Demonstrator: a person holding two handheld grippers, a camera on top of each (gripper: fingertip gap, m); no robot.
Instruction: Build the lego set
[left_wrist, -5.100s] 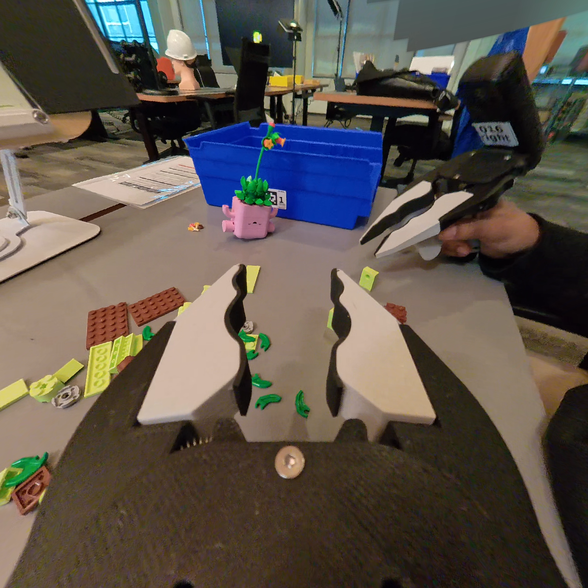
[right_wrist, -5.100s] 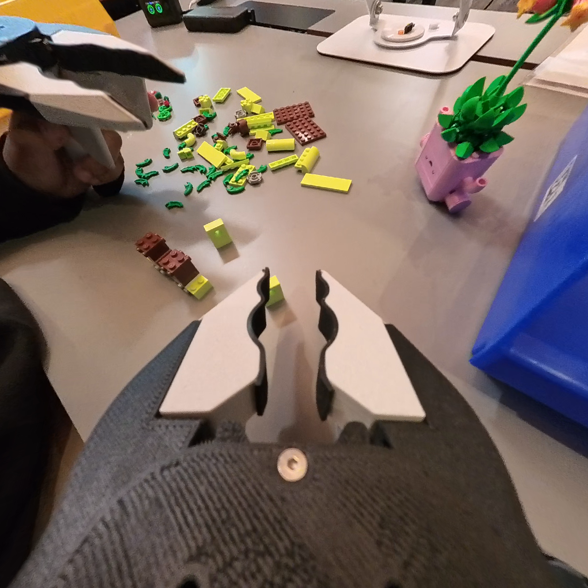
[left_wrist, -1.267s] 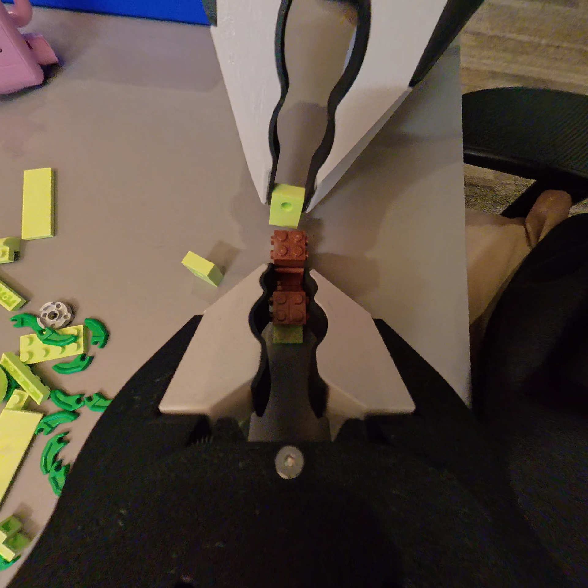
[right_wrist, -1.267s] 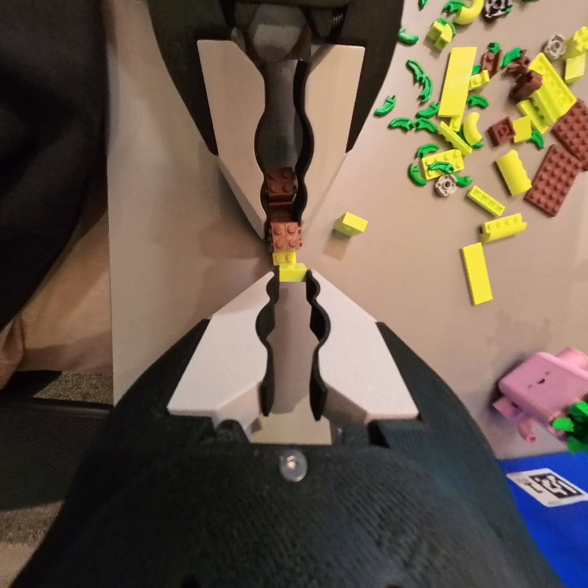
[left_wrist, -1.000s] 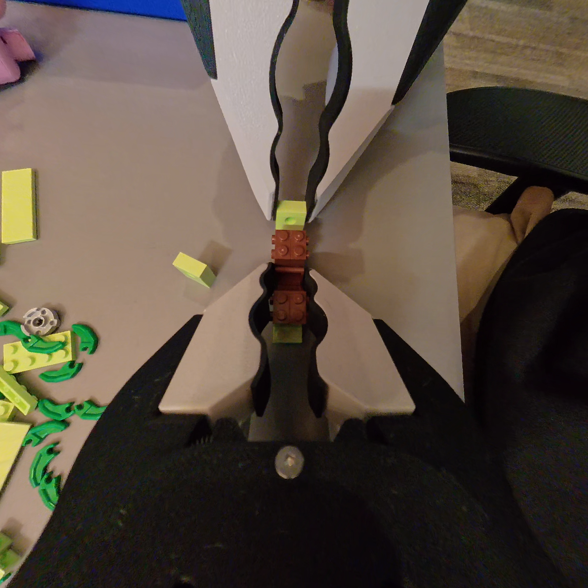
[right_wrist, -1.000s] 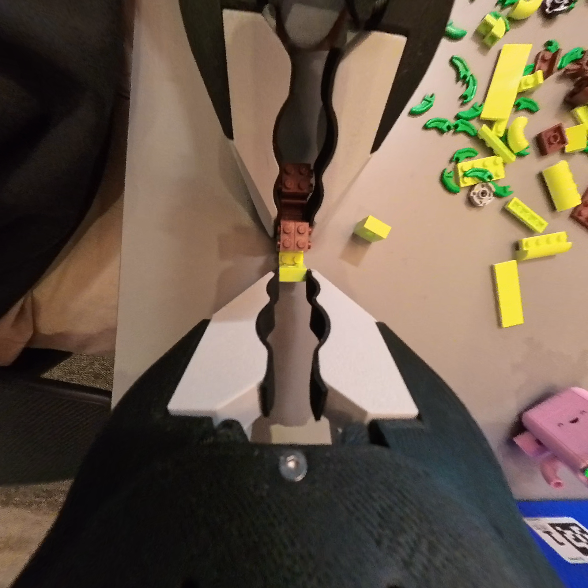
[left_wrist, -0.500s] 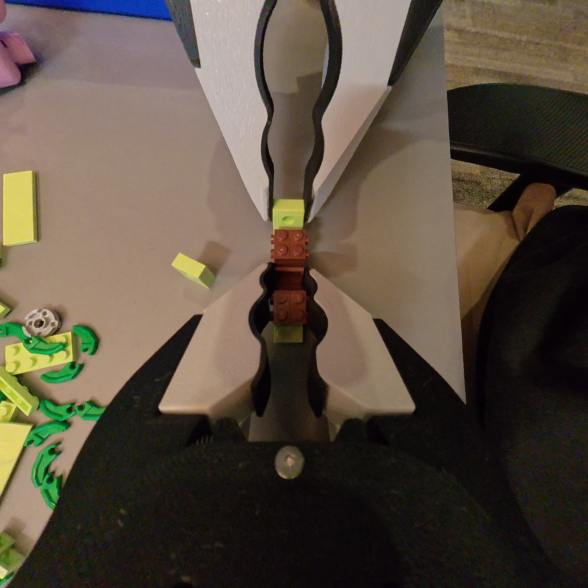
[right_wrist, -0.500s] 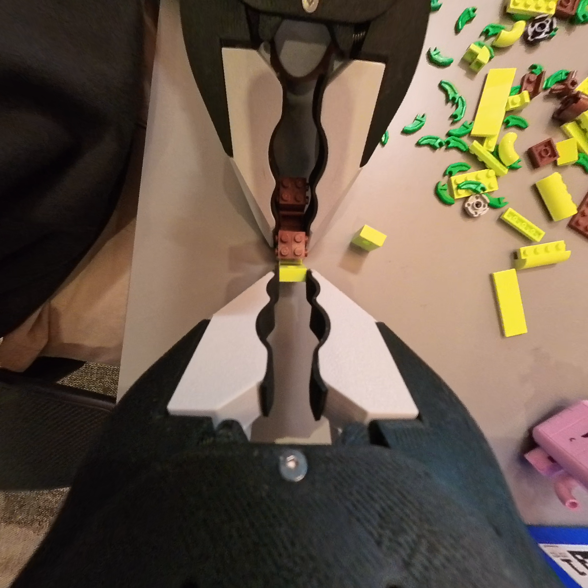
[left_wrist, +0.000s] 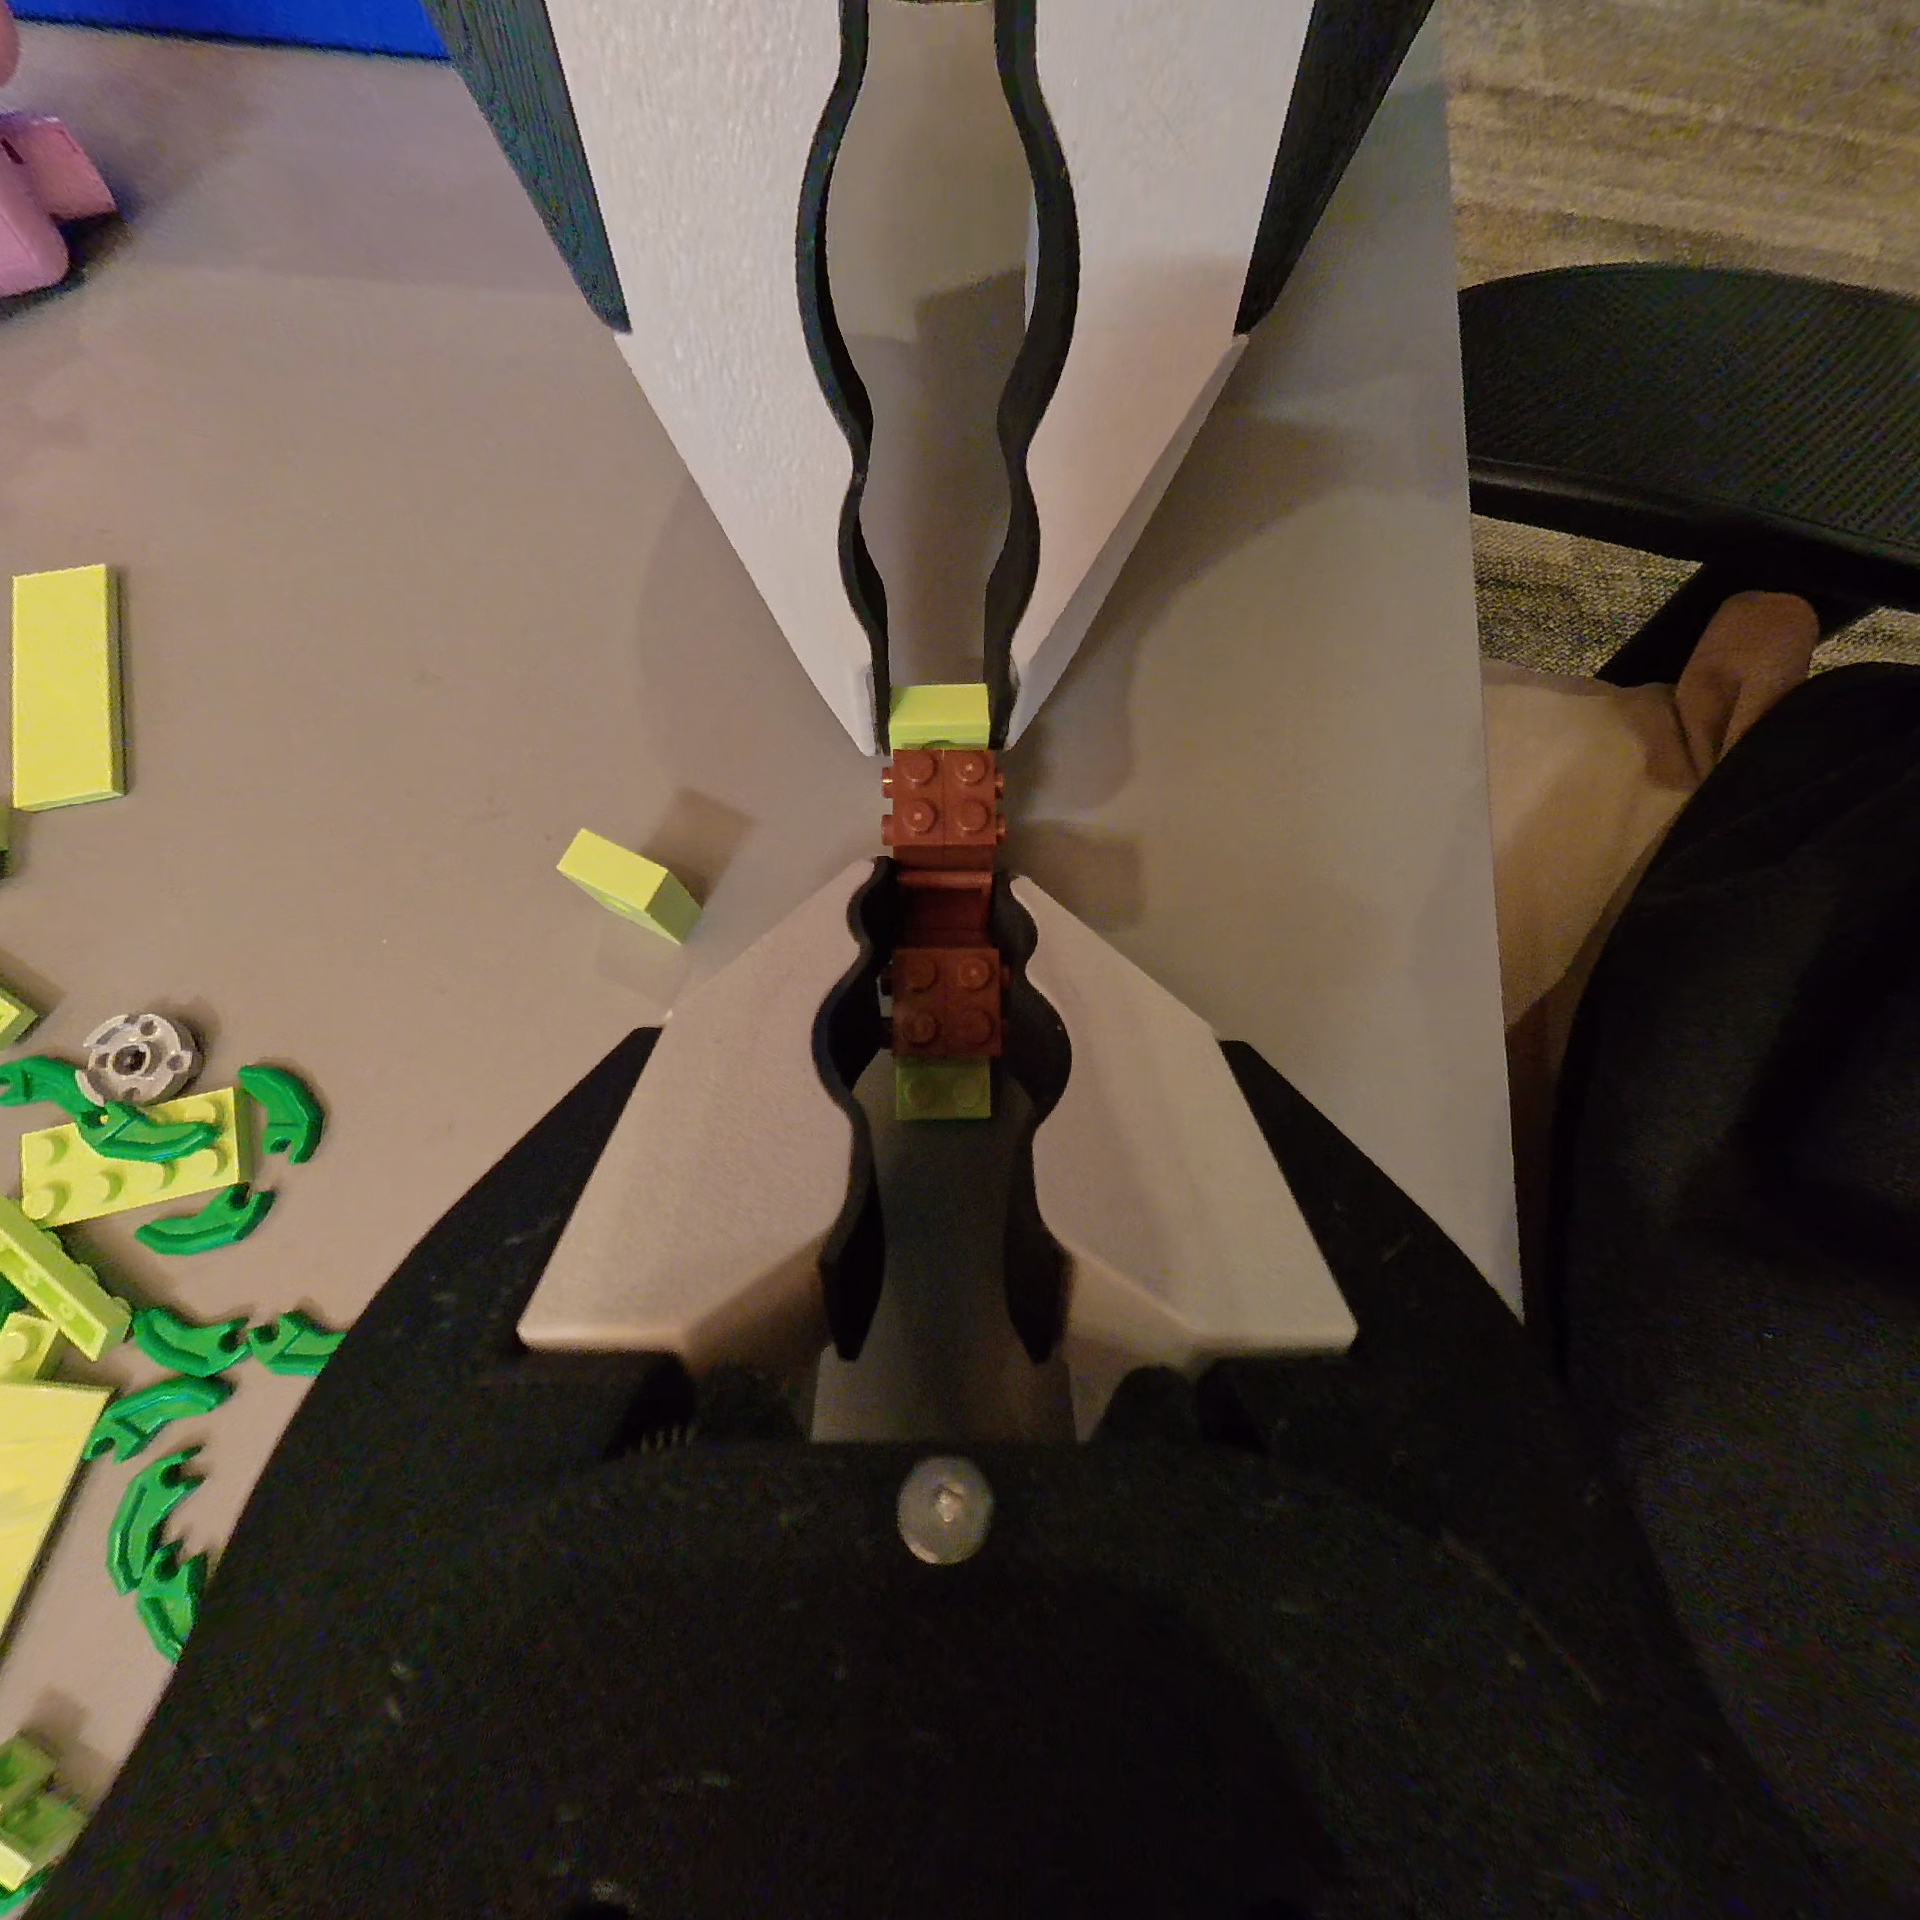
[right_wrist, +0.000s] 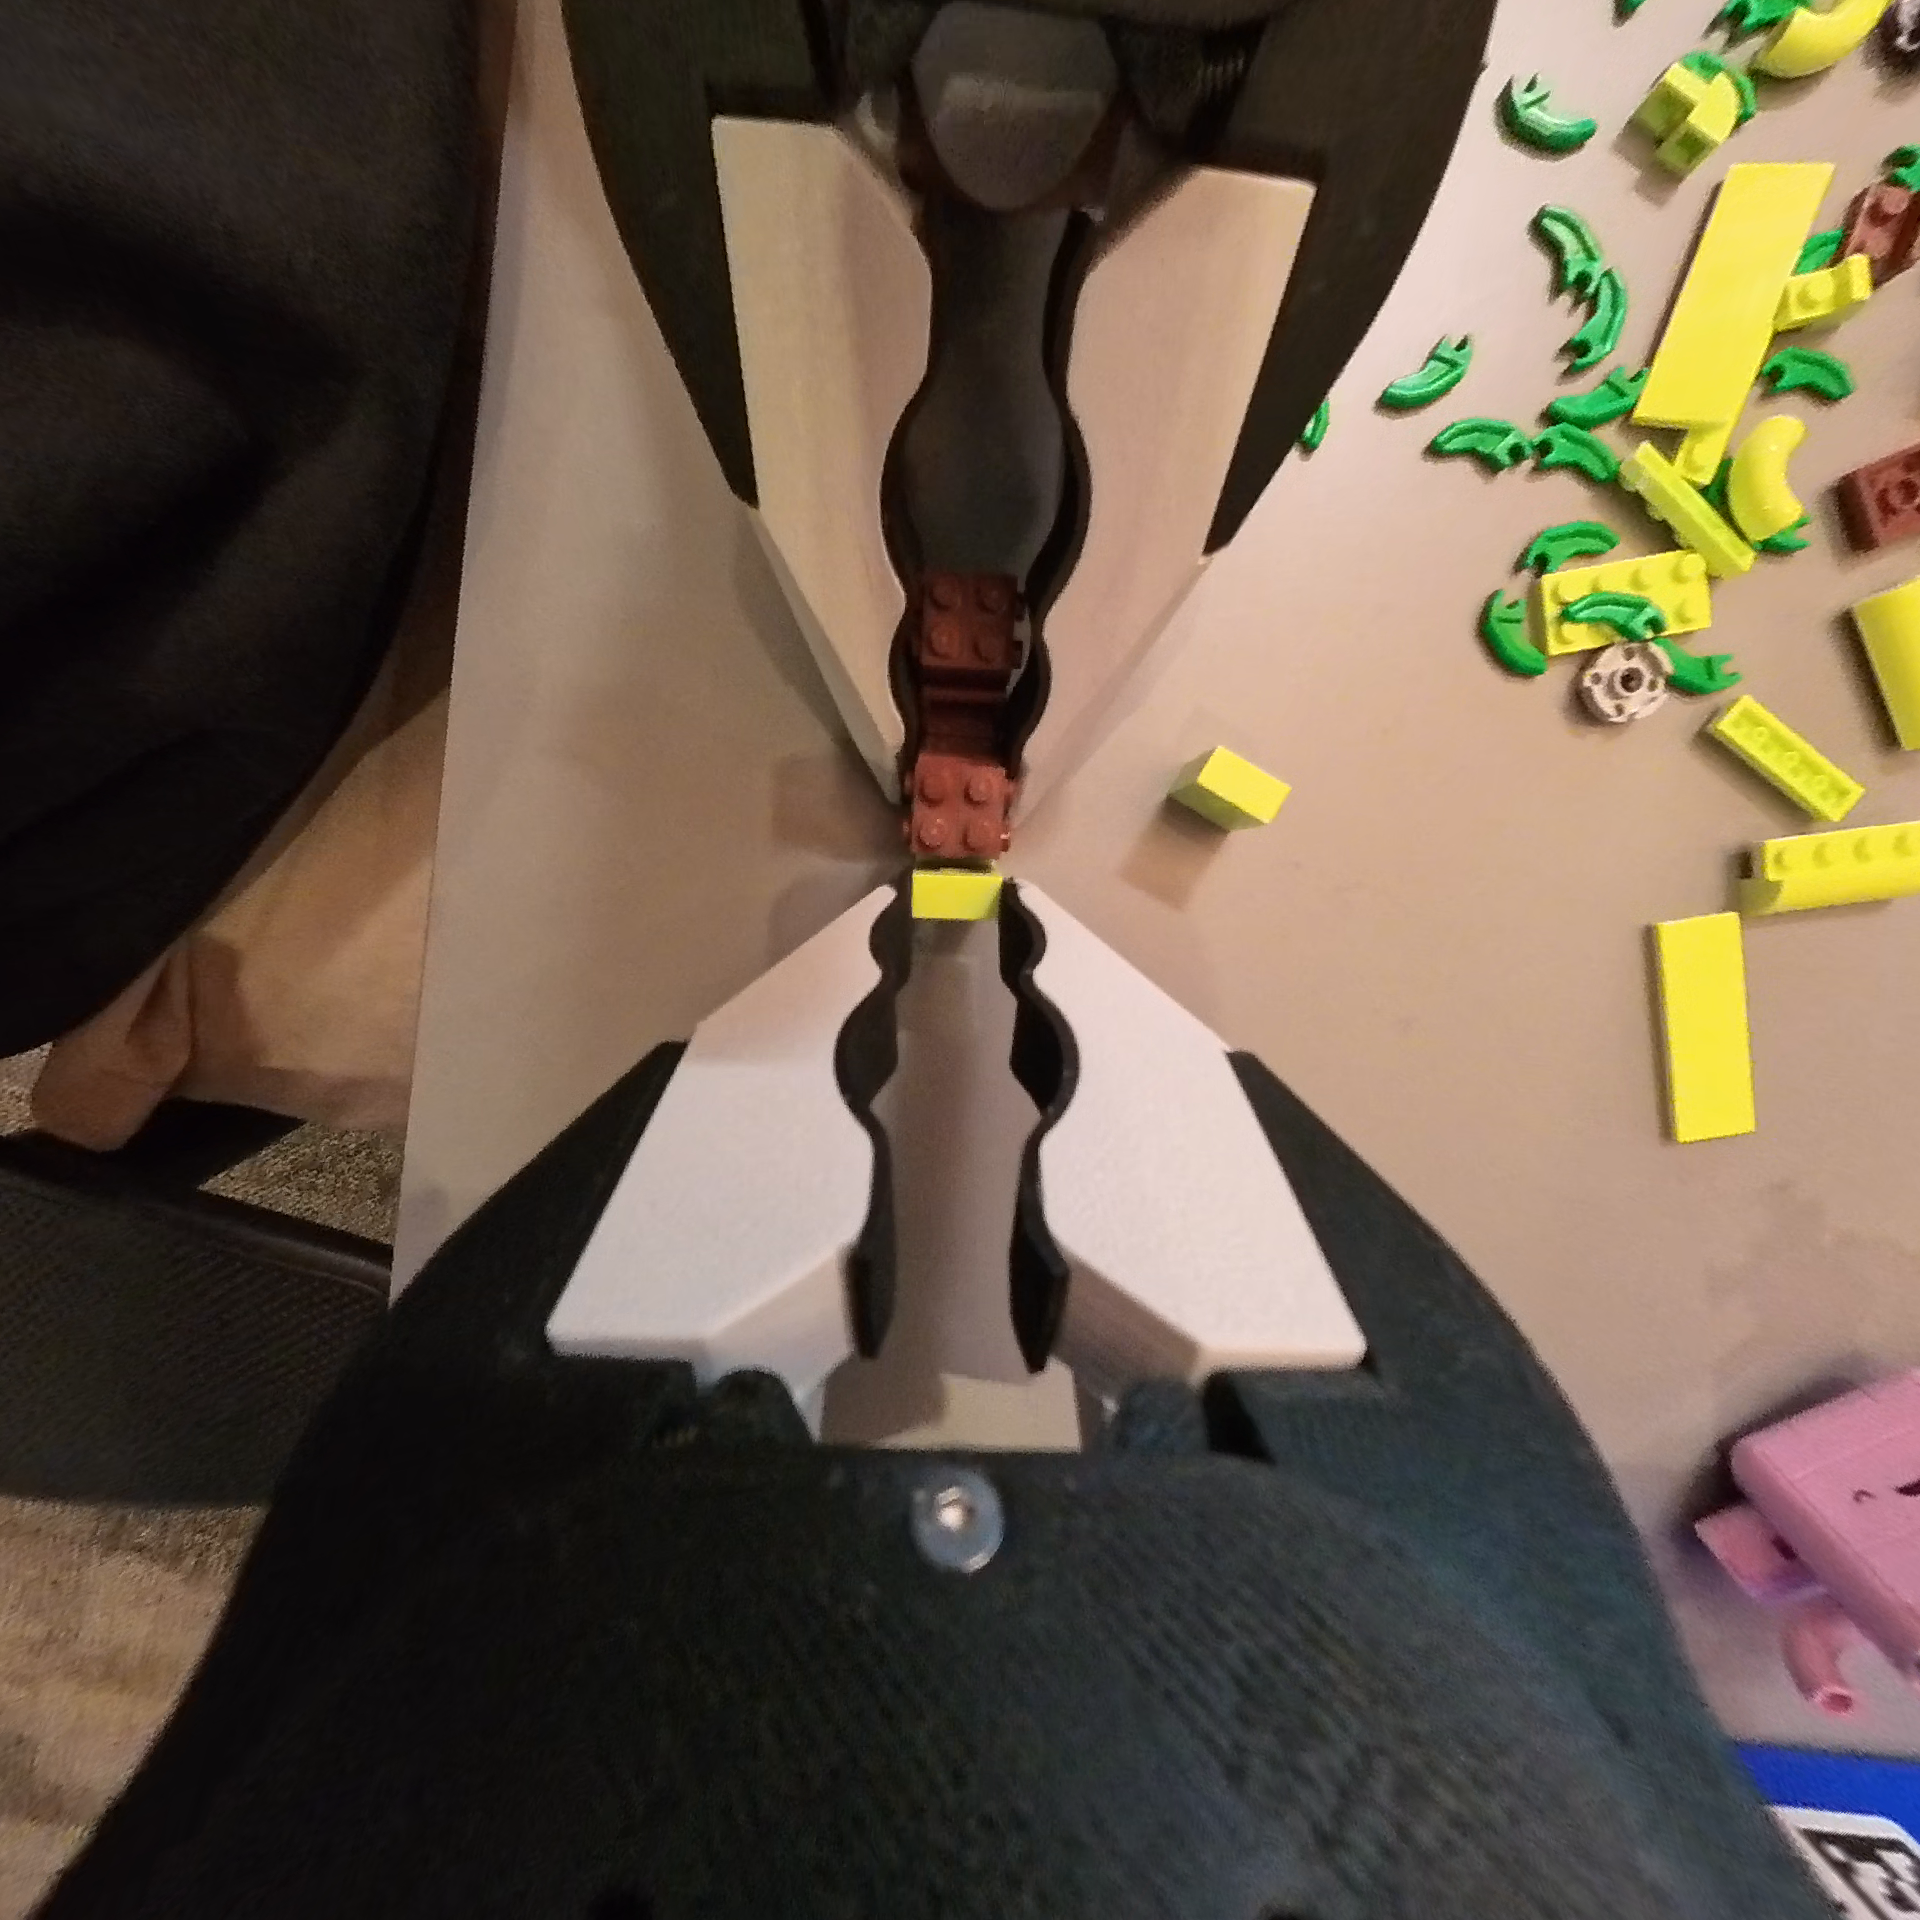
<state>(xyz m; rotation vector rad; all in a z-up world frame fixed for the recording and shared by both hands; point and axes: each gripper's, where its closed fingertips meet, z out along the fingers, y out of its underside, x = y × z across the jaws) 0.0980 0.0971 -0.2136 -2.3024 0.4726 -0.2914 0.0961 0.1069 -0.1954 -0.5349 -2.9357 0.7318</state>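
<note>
In the left wrist view, the left gripper (left_wrist: 940, 894) points forward over the grey table (left_wrist: 416, 520), its fingers clamped on a brown brick assembly (left_wrist: 943, 904) whose far studded block juts past the fingertips and whose lime plate sits at the near end between the fingers; the right gripper (left_wrist: 940, 727) comes in from the opposite side, tip to tip with it, its fingers pinched on a small lime brick (left_wrist: 938, 715) that touches the far brown block; half a second ago the brick's round hole faced the camera, and now only a flat face shows; a loose lime piece (left_wrist: 627, 885) lies just left of the tips, and green leaf pieces (left_wrist: 187, 1226) are scattered at the left edge. In the right wrist view, the right gripper (right_wrist: 956, 899) holds the lime brick (right_wrist: 956, 894) at its very tips against the assembly (right_wrist: 961, 717) gripped by the left gripper (right_wrist: 961, 790); the brick sits flatter and closer to the brown block than a second ago; a pink potted model (right_wrist: 1849, 1527) stands at lower right, well apart.
</note>
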